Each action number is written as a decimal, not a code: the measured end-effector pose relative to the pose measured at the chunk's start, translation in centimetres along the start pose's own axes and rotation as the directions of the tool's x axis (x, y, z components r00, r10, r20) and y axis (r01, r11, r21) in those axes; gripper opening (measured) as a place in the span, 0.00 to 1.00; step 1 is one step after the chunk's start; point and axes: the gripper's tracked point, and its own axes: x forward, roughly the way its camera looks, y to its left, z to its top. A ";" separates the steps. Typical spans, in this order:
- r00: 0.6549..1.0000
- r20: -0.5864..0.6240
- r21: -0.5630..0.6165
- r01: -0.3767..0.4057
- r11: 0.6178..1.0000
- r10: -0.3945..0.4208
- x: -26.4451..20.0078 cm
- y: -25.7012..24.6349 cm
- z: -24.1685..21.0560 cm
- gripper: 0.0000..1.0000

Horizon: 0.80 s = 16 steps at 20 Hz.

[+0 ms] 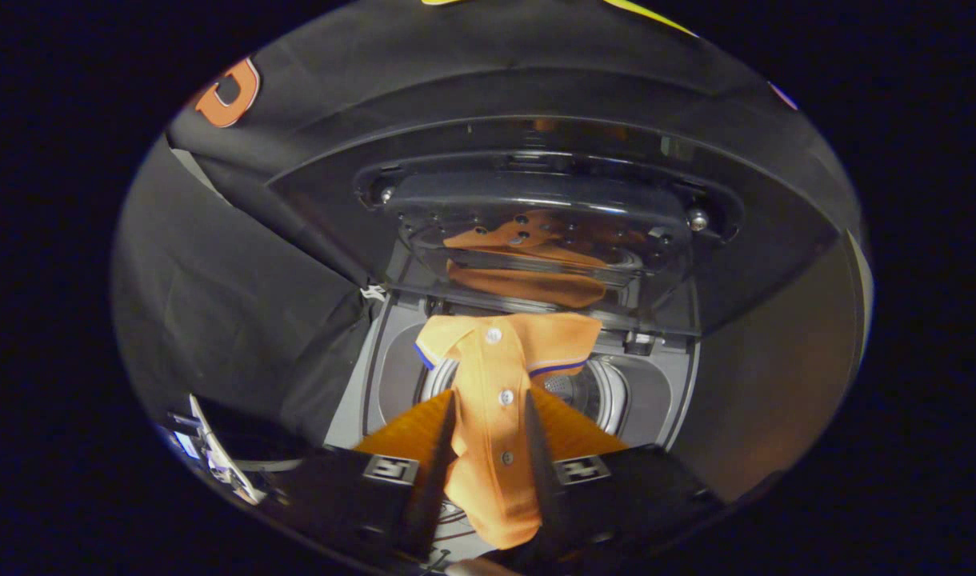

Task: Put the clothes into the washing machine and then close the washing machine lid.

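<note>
Gripper (488,448): both fingers pinch the shirt between them at the button placket. Shirt (500,376): orange polo, soft, light, limp by the look of it; likely to sag and snag, so the hold near mid-placket suits. Hangs over the washing machine (656,400) drum opening; long axis runs along the fingers, collar pointing away. Lid (536,216): raised beyond, mirroring the shirt

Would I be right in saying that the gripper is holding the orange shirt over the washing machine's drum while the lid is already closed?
Not quite: the lid is open, raised behind the drum, and its glass reflects the orange shirt. The gripper view shows this. The rest holds: the gripper is shut on the shirt, which hangs between its fingers over the washing machine's drum.
</note>
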 end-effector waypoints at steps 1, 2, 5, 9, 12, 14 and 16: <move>1.000 0.009 0.004 0.013 1.000 -0.013 0.0 -0.2 0.0 0.72; 1.000 0.018 0.000 0.020 1.000 -0.020 0.1 -0.3 0.1 0.91; 0.999 0.030 -0.003 0.030 1.000 -0.030 -0.3 -0.3 0.2 0.93; 0.998 0.048 -0.006 0.043 0.999 -0.043 -1.1 -0.4 0.0 0.93; 0.998 0.053 -0.003 0.043 0.999 -0.043 -1.4 -0.4 -0.5 0.93; 0.996 0.066 -0.009 0.054 0.999 -0.053 -1.7 -0.6 -0.6 0.93; 0.994 0.087 -0.014 0.061 0.998 -0.059 -2.1 -0.7 -0.5 0.93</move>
